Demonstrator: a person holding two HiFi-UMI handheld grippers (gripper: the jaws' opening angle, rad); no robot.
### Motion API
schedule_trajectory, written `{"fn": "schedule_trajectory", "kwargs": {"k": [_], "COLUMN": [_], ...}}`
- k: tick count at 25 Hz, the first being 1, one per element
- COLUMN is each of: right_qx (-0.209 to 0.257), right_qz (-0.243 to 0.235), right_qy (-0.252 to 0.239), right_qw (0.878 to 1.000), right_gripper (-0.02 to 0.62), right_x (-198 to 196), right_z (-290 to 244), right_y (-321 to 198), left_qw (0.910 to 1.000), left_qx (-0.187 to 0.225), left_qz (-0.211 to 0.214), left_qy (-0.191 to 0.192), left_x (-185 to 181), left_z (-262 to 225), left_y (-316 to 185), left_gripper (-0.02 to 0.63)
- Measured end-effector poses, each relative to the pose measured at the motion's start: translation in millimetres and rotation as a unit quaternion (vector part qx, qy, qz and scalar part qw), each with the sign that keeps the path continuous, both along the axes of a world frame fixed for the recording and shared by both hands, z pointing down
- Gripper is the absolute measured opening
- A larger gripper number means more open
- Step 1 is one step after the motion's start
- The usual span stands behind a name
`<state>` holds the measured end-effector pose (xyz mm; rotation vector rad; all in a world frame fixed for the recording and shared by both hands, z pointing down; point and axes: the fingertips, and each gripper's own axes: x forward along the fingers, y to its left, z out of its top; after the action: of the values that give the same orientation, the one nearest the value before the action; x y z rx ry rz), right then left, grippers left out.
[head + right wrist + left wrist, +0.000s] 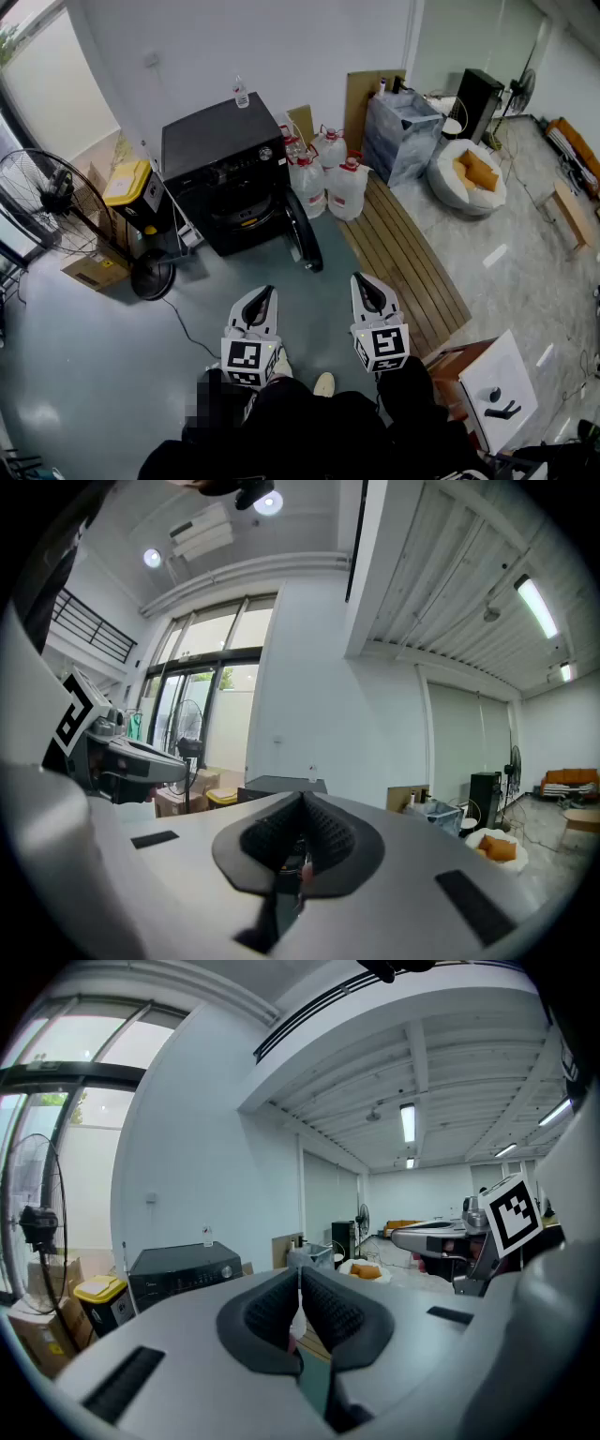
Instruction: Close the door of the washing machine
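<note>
Floor fan (54, 194); water jugs (346, 188)

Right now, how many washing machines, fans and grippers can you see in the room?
washing machine: 1
fans: 2
grippers, the left gripper and the right gripper: 2
total: 5

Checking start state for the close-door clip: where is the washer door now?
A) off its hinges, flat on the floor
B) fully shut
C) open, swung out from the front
C: in the head view the door stands swung out from the front of the washing machine, which leaves the drum opening exposed.
</note>
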<state>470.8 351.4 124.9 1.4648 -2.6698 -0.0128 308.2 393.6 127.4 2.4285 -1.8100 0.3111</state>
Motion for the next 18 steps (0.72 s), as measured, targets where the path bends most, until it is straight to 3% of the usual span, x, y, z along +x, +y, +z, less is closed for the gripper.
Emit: {"fn": "schedule_trajectory", "kwargs": {"k": [9,18], "right_qx": [0.004,-0.003], "right_qz": [-0.005,0.013], "right_qy": [0.007,0.012], "right_qw": [1.0,1.0], "right_gripper": [0.017,0.017], "right_x": [-24,-64], "right_z": [4,8], "right_y": [-10,-77], "left_qw": [1.0,0.9998], "left_qx": [-0.001,-0.004], "left_qz": [-0.001,0.017], "left_qy": [0.009,0.012], "left_x": [-19,-59], "left_z": [6,8], "left_y": [-14,-86], "left_gripper": [0.031,0.031]}}
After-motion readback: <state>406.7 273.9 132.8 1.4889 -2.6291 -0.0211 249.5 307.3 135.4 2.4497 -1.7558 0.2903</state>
